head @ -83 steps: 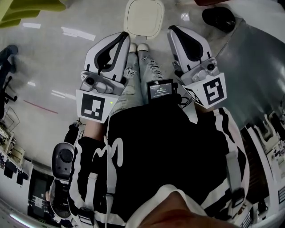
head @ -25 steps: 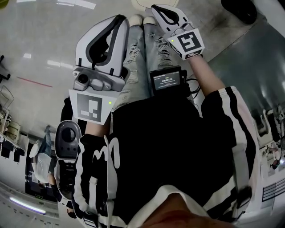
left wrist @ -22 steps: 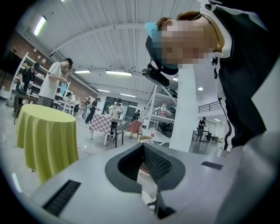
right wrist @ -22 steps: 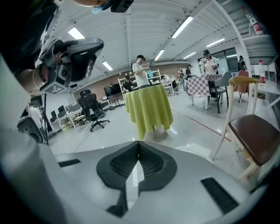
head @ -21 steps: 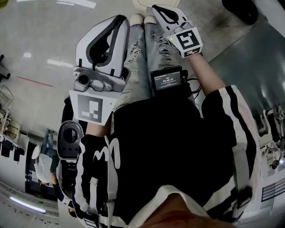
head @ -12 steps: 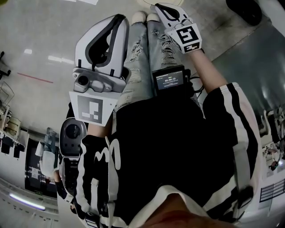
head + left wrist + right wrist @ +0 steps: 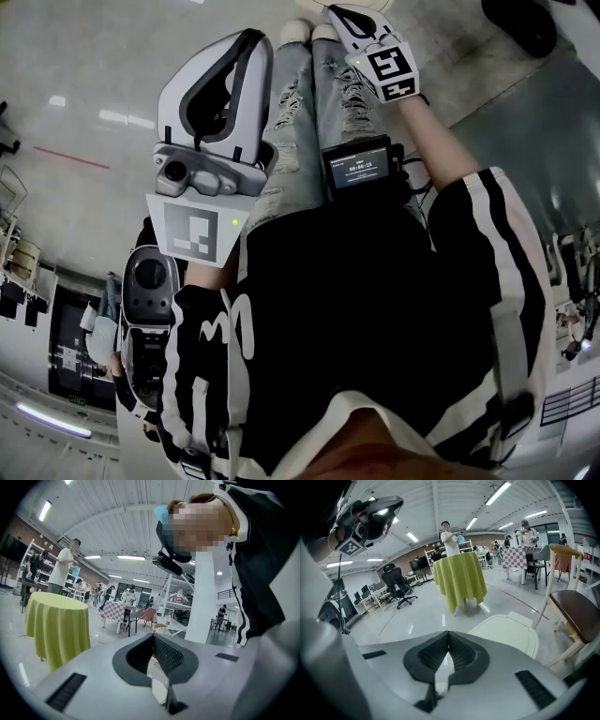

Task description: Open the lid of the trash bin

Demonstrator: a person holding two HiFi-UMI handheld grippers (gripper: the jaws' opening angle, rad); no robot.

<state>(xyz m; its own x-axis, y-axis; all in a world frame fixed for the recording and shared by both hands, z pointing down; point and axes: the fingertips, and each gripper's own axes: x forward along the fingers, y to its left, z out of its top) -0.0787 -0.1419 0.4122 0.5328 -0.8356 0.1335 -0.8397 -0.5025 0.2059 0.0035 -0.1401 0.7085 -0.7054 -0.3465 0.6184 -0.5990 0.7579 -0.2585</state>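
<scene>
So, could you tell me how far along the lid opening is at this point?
Nothing looks done yet: the cream bin lid lies flat and closed. In hand: the right gripper, shut and empty, hangs near it without touching. The left gripper is shut and aimed elsewhere. Left: reach the lid and lift it.

left gripper point(image 7: 152, 636): pale grey shell, black ribbed pads
right gripper point(image 7: 448, 633): the same pale grey and black
marker cube point(image 7: 197, 228): black squares on white, at the left gripper's rear
trash bin lid point(image 7: 506, 632): plain cream, just ahead of the right gripper's tips
round tablecloth point(image 7: 459, 578): yellow-green, beyond the lid
chair point(image 7: 574, 606): brown seat, cream frame, to the right gripper's right
jeans point(image 7: 286, 150): pale blue, between the two grippers
top point(image 7: 375, 309): black with white stripes
floor point(image 7: 75, 75): glossy grey, with one thin red line
</scene>
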